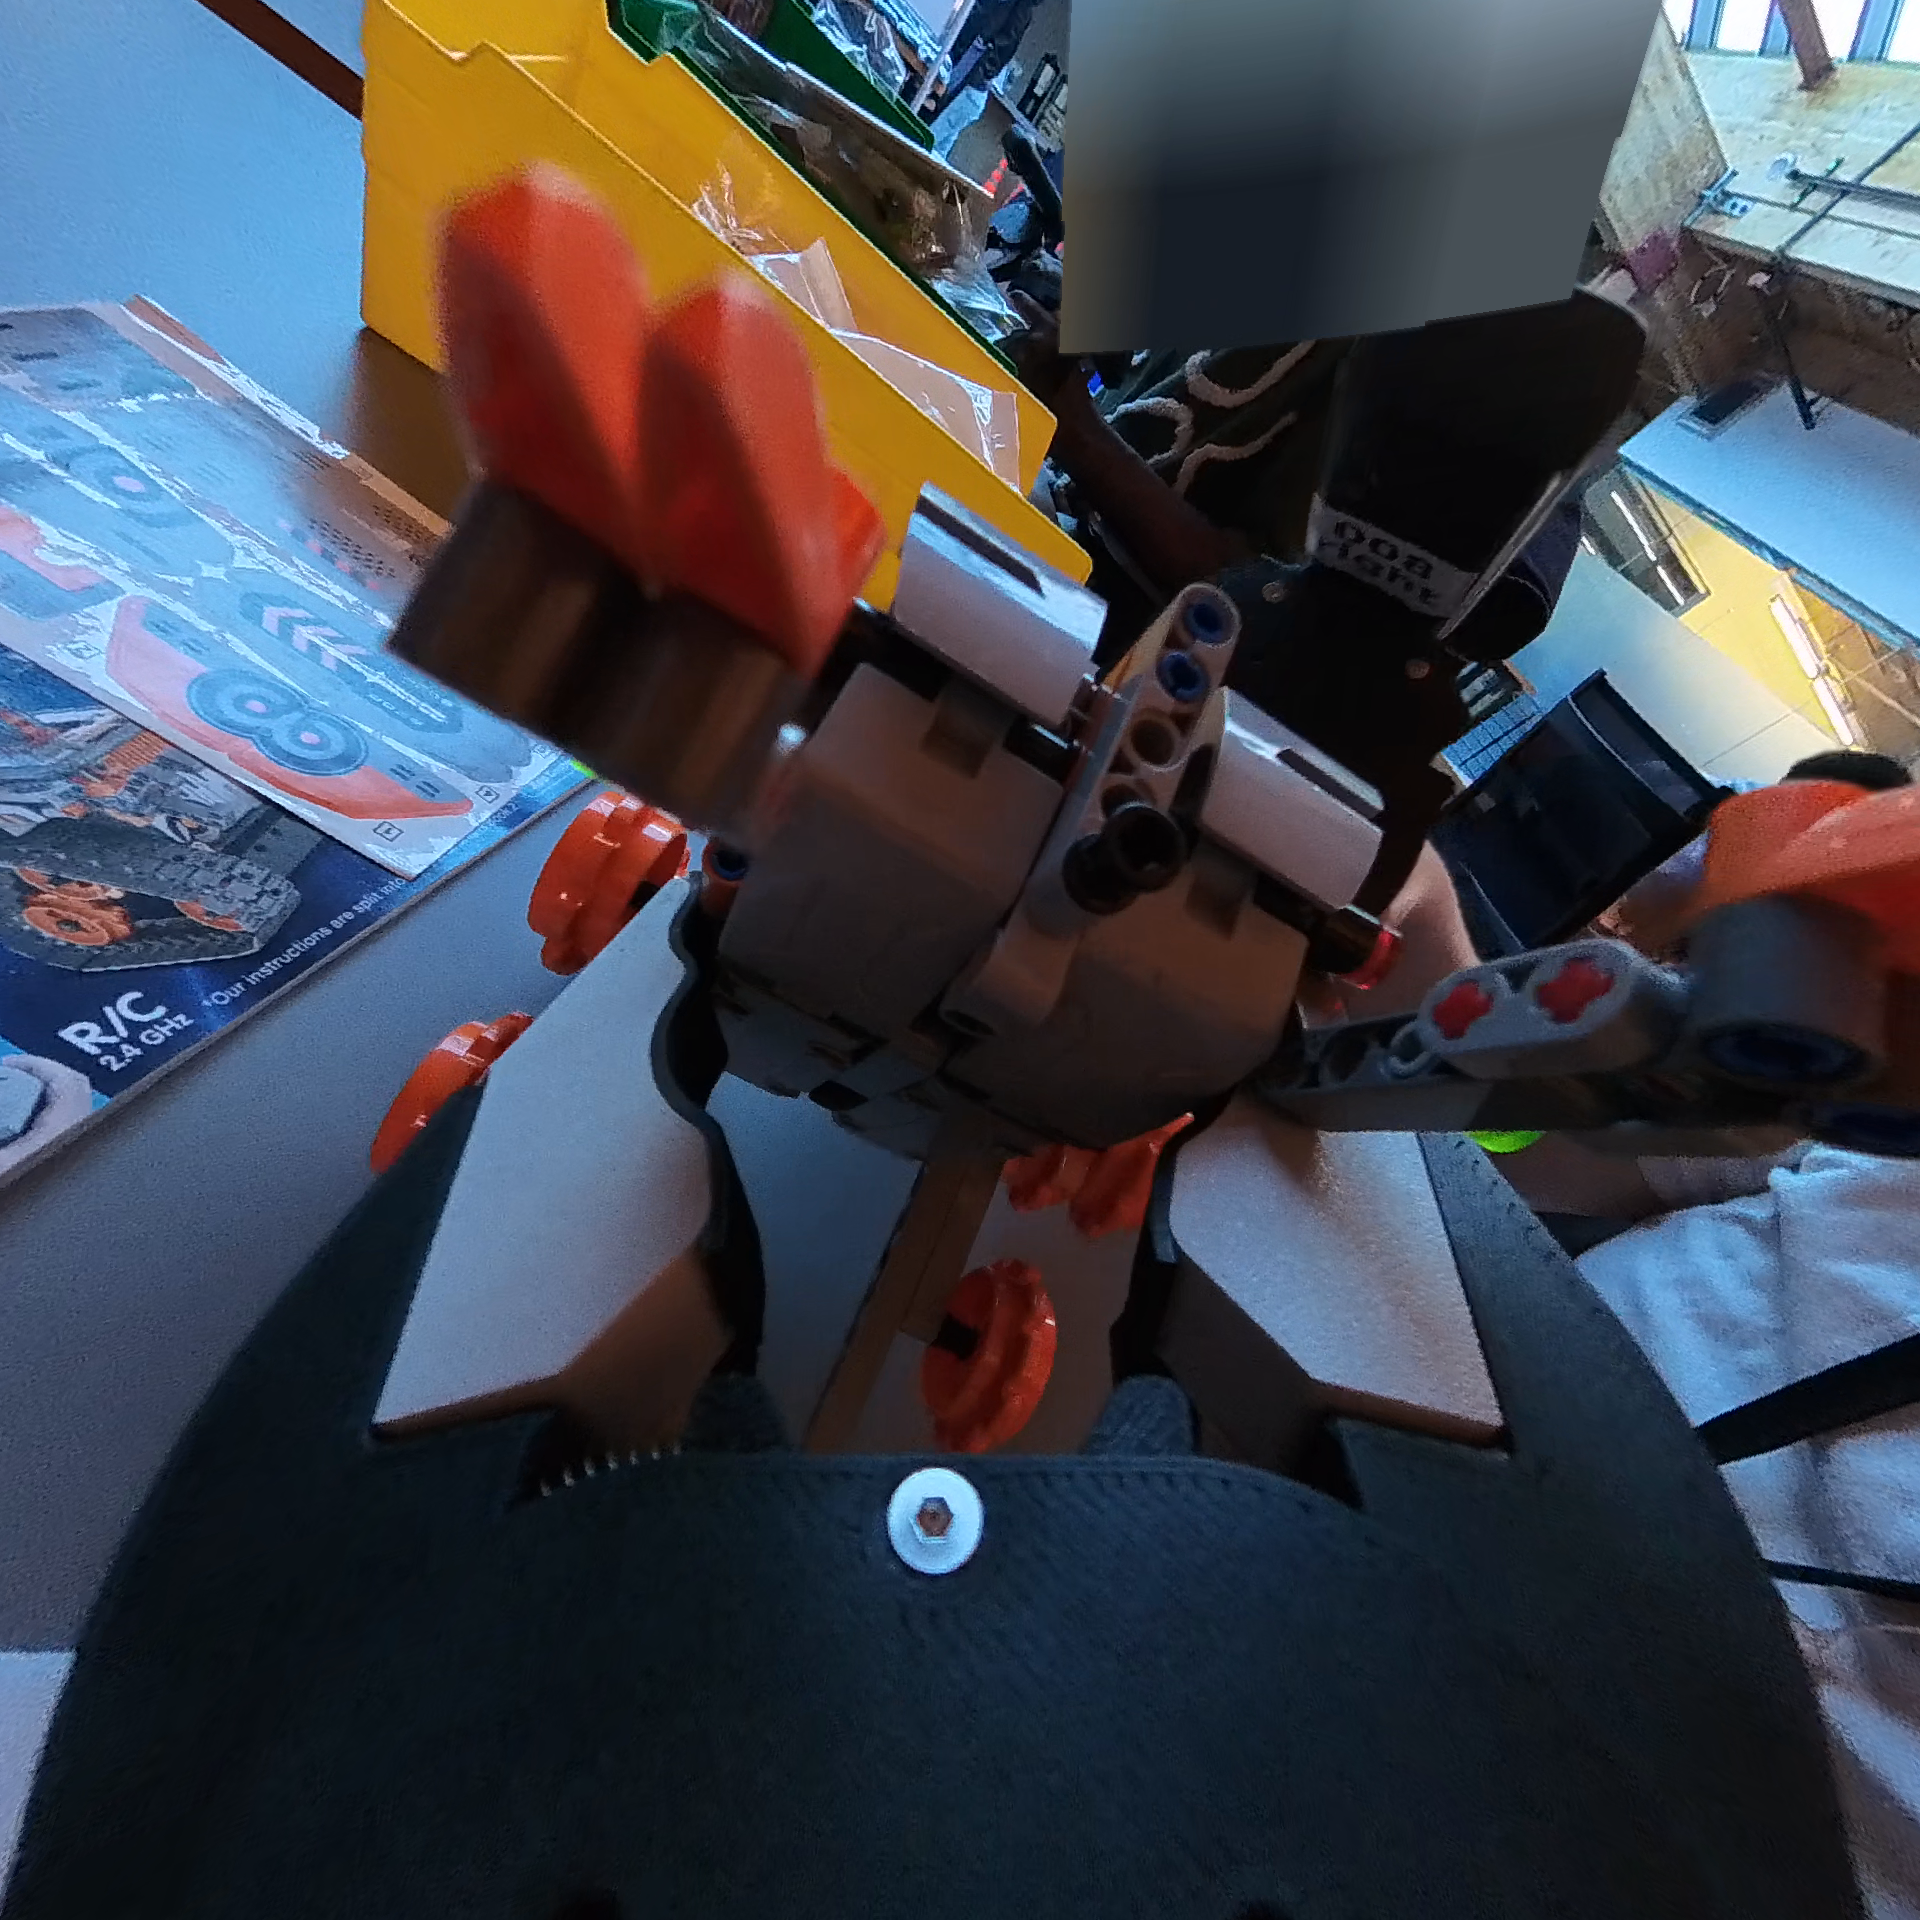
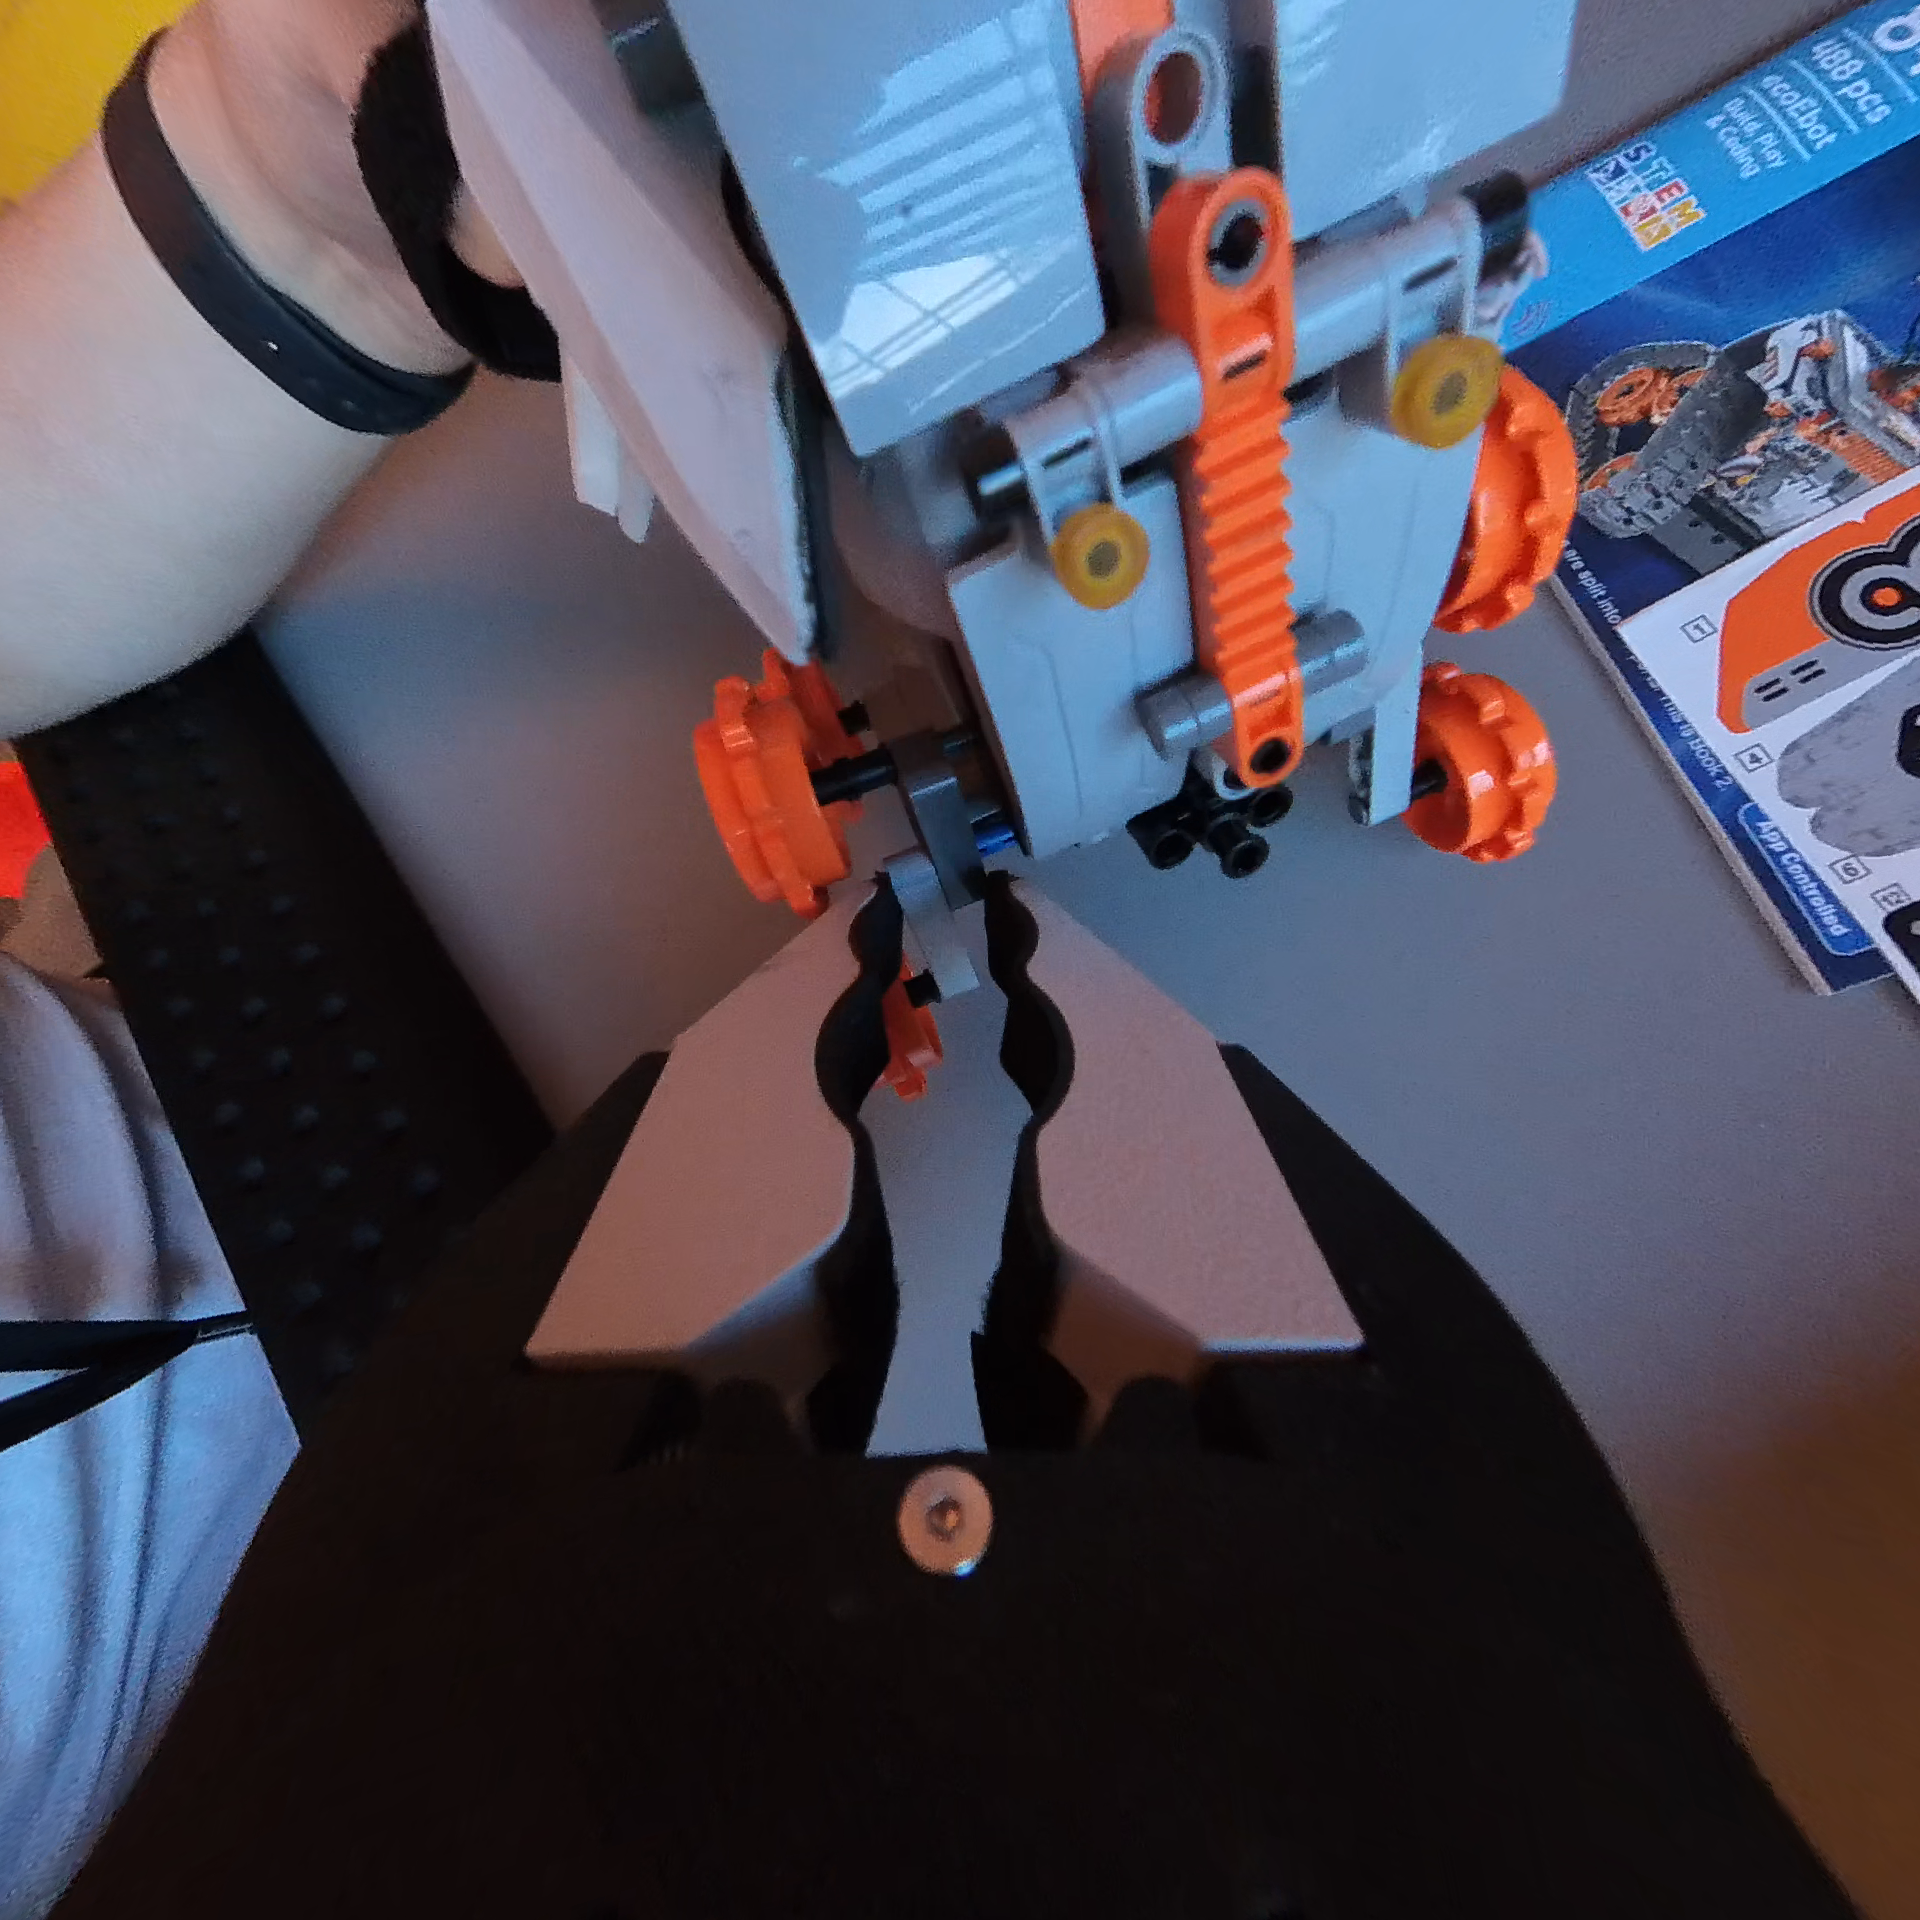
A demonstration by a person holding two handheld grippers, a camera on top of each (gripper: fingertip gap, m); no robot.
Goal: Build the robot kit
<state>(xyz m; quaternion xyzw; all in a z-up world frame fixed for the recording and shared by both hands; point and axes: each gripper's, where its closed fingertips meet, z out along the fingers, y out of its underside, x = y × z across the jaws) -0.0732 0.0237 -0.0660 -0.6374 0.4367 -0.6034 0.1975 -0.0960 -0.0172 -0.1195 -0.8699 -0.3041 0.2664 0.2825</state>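
Grey brick-built vehicle model clamped between left gripper pads, raised over grey table; right gripper closed on small grey connector piece at model's lower corner, beside orange wheel

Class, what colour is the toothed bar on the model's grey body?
Orange; the toothed bar shows best in the right wrist view.
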